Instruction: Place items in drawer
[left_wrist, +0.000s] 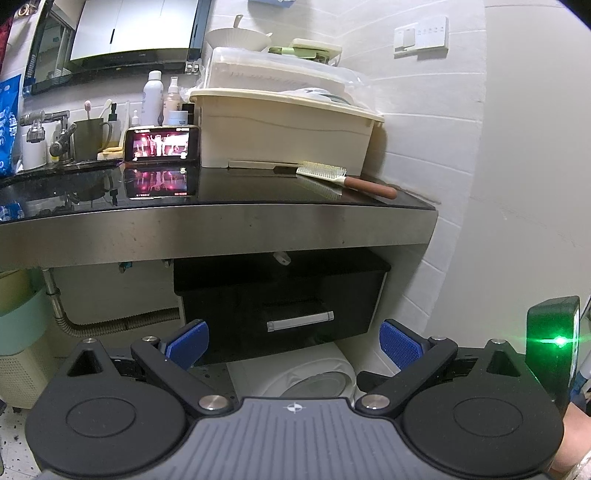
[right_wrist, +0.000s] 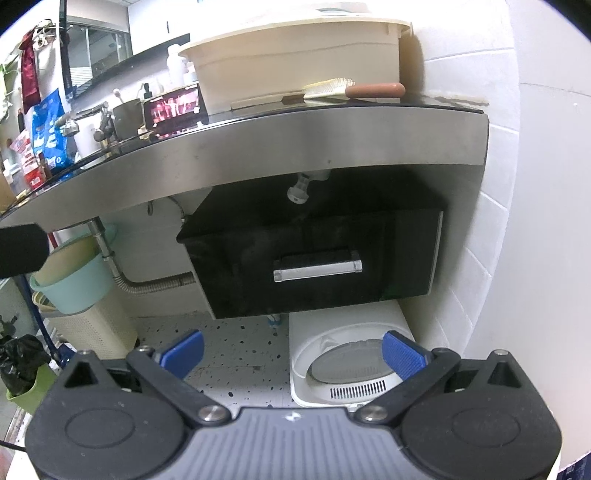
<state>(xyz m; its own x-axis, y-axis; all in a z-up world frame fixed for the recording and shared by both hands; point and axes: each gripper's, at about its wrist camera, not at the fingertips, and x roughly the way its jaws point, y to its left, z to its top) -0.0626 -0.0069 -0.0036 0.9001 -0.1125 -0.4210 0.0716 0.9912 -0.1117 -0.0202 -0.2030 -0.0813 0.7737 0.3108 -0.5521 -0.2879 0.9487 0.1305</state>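
A black drawer (left_wrist: 280, 295) with a silver bar handle (left_wrist: 300, 320) hangs shut under the counter; it also shows in the right wrist view (right_wrist: 314, 258), handle (right_wrist: 317, 270). A hairbrush (left_wrist: 343, 181) with a brown handle lies on the dark countertop (left_wrist: 258, 188), at its right end in front of a cream bin; it shows in the right wrist view too (right_wrist: 354, 89). My left gripper (left_wrist: 293, 341) is open and empty, in front of the drawer. My right gripper (right_wrist: 293, 352) is open and empty, below the drawer front.
A phone (left_wrist: 161, 143) playing video leans on the counter. A cream bin (left_wrist: 284, 129) stands behind the brush. Bottles, a cup and a faucet (left_wrist: 48, 125) crowd the left. A white round appliance (right_wrist: 351, 362) sits on the floor under the drawer. A teal bucket (right_wrist: 74, 277) hangs left.
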